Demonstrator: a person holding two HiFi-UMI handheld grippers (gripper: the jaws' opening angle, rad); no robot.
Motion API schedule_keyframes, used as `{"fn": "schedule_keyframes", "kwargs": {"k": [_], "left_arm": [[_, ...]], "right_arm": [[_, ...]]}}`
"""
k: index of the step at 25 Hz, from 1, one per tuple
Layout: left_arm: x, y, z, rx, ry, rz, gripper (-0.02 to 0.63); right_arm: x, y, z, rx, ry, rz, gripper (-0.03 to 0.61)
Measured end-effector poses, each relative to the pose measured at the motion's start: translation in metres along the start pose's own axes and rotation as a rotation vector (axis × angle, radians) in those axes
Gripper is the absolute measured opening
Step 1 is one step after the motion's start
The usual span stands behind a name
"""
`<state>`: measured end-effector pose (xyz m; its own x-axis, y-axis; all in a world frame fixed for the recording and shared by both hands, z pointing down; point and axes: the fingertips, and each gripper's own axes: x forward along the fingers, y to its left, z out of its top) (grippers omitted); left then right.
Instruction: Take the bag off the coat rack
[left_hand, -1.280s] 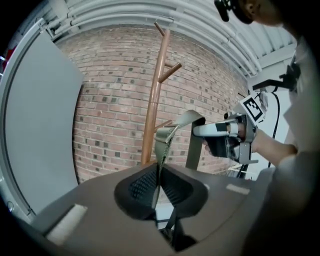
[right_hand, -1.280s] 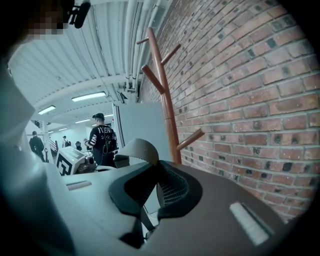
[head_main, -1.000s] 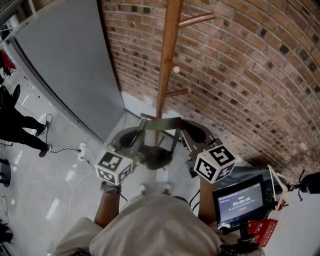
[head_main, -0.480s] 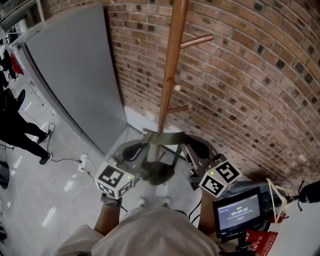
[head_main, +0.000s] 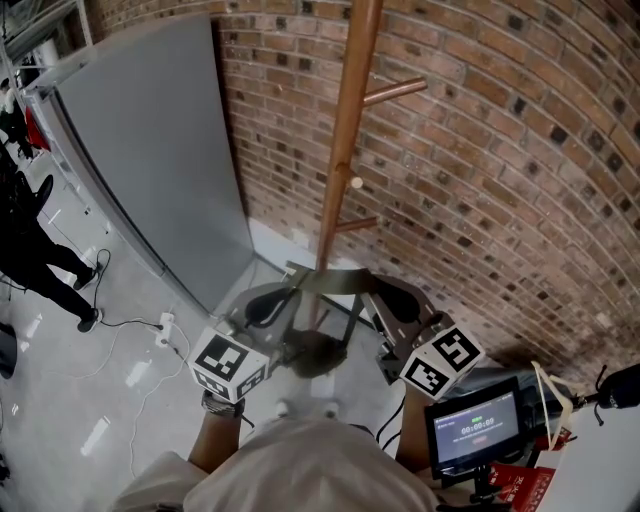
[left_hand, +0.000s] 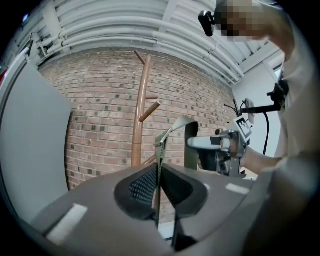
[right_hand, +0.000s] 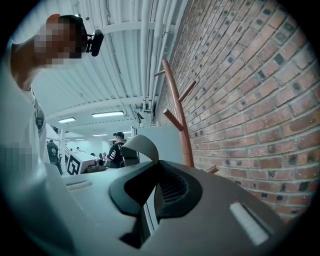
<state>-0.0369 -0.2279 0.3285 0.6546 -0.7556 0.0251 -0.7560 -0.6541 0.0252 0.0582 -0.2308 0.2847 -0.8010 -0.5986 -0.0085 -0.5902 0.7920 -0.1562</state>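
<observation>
Left gripper (left_hand: 159, 186): jaws pinched nearly together on the olive strap (head_main: 335, 281), webbing edge-on between them. Right gripper (right_hand: 151, 192): likewise clamped narrow on the strap's other end, which curls up above the jaws. Strap's long axis runs left to right between the two, roughly level, across the front of the coat rack (head_main: 345, 150) pole, apart from its pegs (left_hand: 150, 111) in the left gripper view. Bag (head_main: 312, 352) hangs below the strap's middle, between the grippers, close to the person's body; dark, blurred, shape hard to make out. Rack's foot hidden behind strap and bag, top cut off by the frame
</observation>
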Motion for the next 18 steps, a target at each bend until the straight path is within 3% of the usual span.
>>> {"fn": "schedule_keyframes", "kwargs": {"k": [18], "left_arm": [[-0.003,0.005,-0.007,-0.006,0.012,0.011,0.014]], "right_arm": [[0.006,0.004,-0.010,-0.009,0.026,0.011,0.008]]}}
